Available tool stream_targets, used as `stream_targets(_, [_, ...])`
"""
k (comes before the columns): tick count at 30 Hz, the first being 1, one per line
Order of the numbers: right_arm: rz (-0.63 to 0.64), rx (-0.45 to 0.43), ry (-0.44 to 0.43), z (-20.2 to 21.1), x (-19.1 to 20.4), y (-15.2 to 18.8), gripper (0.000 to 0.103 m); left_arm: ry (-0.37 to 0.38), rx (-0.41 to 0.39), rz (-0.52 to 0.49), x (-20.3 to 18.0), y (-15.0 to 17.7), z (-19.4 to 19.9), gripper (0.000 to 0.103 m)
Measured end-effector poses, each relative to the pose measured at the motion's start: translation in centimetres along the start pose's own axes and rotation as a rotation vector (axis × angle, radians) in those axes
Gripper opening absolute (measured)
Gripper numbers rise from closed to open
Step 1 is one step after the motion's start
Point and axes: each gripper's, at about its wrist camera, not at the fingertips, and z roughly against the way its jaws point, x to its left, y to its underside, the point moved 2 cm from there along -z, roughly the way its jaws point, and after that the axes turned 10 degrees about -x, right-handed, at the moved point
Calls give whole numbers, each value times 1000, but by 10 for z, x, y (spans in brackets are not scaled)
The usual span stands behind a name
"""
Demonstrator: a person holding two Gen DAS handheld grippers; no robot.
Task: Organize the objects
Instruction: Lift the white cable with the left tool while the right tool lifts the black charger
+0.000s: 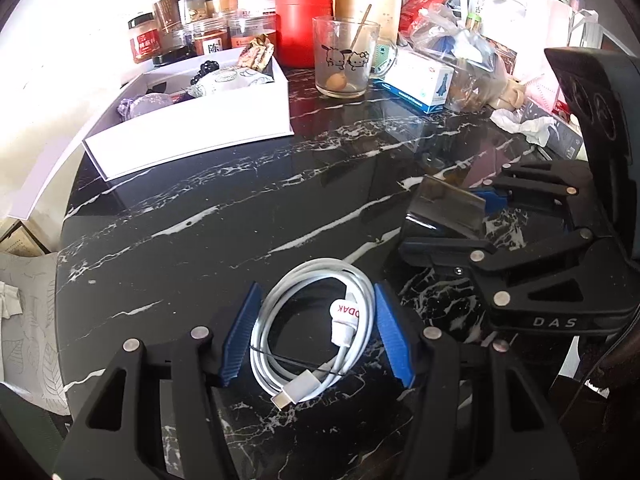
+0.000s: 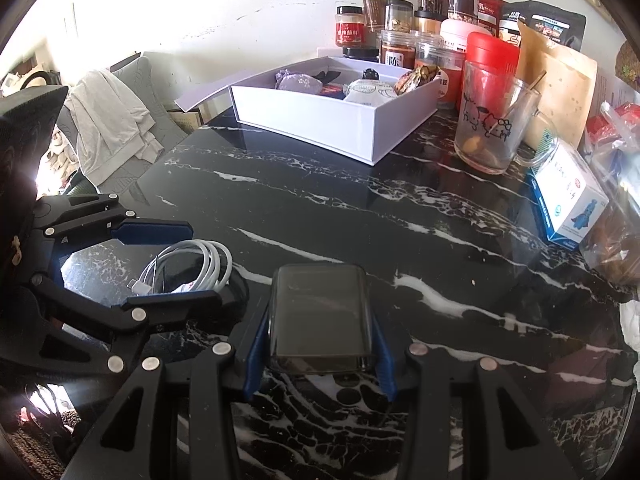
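Note:
A coiled white charging cable [image 1: 316, 332] lies on the black marble table [image 1: 240, 208]. My left gripper [image 1: 316, 296] is shut on it, both blue pads against the coil's sides. From the right wrist view the same cable [image 2: 200, 264] sits between the left gripper's [image 2: 180, 266] fingers. A dark translucent case [image 2: 320, 312] is low over the table, and my right gripper [image 2: 320, 316] is shut on it, pads tight on its long sides. In the left wrist view that case [image 1: 444, 208] shows in the right gripper [image 1: 448, 220] at the right.
An open white box [image 1: 192, 140] [image 2: 320, 120] with several small items stands at the back left. A glass mug [image 1: 346, 60], a red canister [image 1: 302, 28], jars, bags and a blue-white carton [image 2: 568, 200] crowd the back. A cloth-draped chair [image 2: 108, 128] stands beyond the table's left edge.

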Motion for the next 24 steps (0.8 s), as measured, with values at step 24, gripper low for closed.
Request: stream_targets(24, [96,-122,-23,61,32,-46,45,-97,-125,77,30,-51,80,56])
